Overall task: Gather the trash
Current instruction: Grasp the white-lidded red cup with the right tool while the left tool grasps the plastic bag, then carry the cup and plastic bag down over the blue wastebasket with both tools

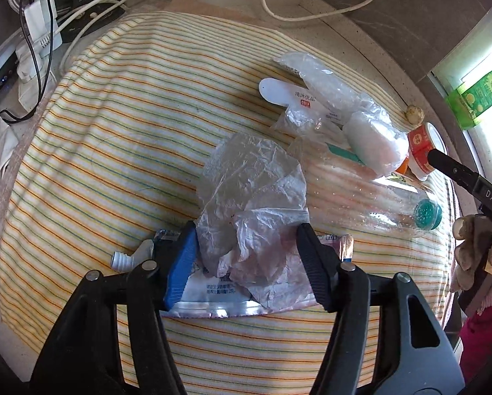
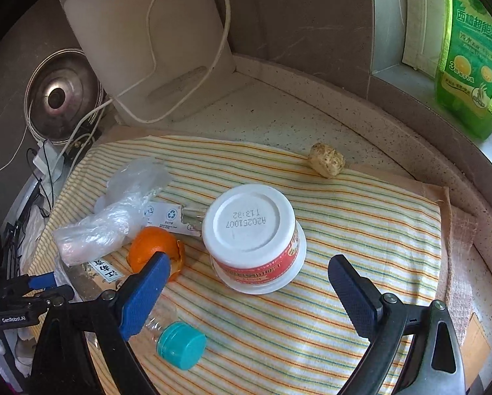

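Note:
In the left wrist view my left gripper [image 1: 247,230] points down over a crumpled clear plastic bag [image 1: 252,191] on the striped cloth [image 1: 130,131]. The bag lies between the open jaws, its edges meeting both pads. A foil pouch [image 1: 213,293] lies under it. In the right wrist view my right gripper [image 2: 249,258] stands wide open with an upside-down white cup with a red label [image 2: 249,227] between its fingertips, untouched. An orange peel [image 2: 150,247] sits by its left finger, and a clear bottle with a teal cap [image 2: 180,345] lies below it.
More clear bags [image 2: 114,217] and a printed card [image 2: 167,217] lie left of the cup. A ginger piece [image 2: 326,159] rests at the cloth's far edge. A green detergent bottle [image 2: 469,65] stands on the sill. Cables and chargers [image 1: 38,23] crowd the far left.

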`<act>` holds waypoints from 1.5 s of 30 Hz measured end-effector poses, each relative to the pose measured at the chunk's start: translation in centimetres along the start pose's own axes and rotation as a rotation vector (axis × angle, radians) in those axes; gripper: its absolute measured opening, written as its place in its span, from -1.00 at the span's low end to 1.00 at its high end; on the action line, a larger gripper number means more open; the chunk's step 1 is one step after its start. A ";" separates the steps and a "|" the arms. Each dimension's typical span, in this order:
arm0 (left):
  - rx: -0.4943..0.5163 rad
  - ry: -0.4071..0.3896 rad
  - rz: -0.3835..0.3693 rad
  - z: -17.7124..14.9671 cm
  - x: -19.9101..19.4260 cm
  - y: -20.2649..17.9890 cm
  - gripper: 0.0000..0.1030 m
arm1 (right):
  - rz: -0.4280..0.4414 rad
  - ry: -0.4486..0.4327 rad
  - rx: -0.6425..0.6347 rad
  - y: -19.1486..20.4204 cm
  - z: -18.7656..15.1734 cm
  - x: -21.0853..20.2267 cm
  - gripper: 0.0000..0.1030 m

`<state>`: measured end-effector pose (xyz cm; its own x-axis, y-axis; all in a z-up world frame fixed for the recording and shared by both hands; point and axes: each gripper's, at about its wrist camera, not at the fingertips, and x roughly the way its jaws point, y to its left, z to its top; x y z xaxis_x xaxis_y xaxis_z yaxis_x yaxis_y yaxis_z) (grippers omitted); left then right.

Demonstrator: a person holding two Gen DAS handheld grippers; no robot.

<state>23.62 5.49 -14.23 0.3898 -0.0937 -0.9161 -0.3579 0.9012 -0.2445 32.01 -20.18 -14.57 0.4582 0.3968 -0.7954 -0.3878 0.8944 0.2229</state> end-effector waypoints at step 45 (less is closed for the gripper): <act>0.027 -0.155 -0.101 -4.7 -10.3 3.4 -0.90 | 0.003 -0.144 0.003 3.9 -3.7 -10.1 0.27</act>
<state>14.39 7.58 -7.07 0.5493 -0.1203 -0.8269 -0.2883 0.9015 -0.3227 22.90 -21.47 -7.73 0.5673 0.4252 -0.7053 -0.3874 0.8935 0.2272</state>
